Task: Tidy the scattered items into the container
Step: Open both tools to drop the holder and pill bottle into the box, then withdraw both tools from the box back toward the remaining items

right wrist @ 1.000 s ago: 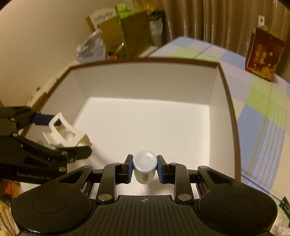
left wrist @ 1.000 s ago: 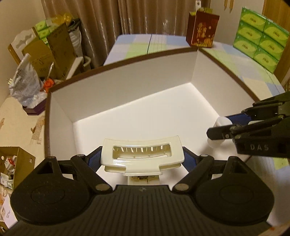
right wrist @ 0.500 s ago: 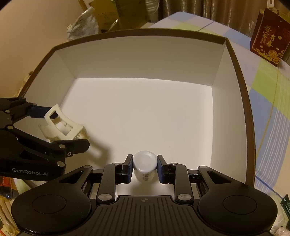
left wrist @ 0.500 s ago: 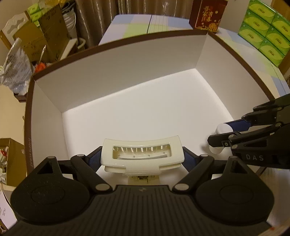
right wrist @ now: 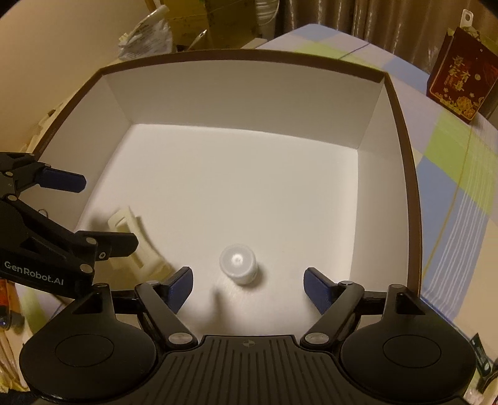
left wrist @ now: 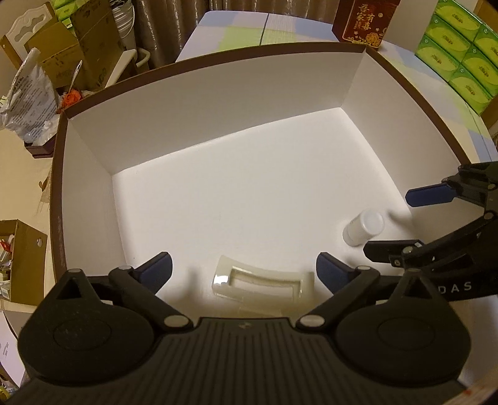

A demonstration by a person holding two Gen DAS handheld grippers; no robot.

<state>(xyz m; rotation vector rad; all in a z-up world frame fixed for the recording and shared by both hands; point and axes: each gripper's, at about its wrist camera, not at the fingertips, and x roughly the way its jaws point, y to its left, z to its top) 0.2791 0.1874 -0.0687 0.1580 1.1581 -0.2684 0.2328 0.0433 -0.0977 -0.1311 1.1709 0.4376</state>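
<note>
A large white box with a brown rim fills both views. My left gripper is open above a cream plastic holder that lies on the box floor between its blue pads. My right gripper is open above a small white bottle, which lies loose on the floor. The bottle and the right gripper show at the right in the left wrist view. The holder and left gripper show at the left in the right wrist view.
The box sits on a checked tablecloth. A red gift box stands behind it, and green tissue packs are stacked at the back right. Cardboard boxes and bags clutter the floor at the left.
Both grippers have opened. The holder has dropped from the left gripper and the bottle from the right gripper onto the box floor.
</note>
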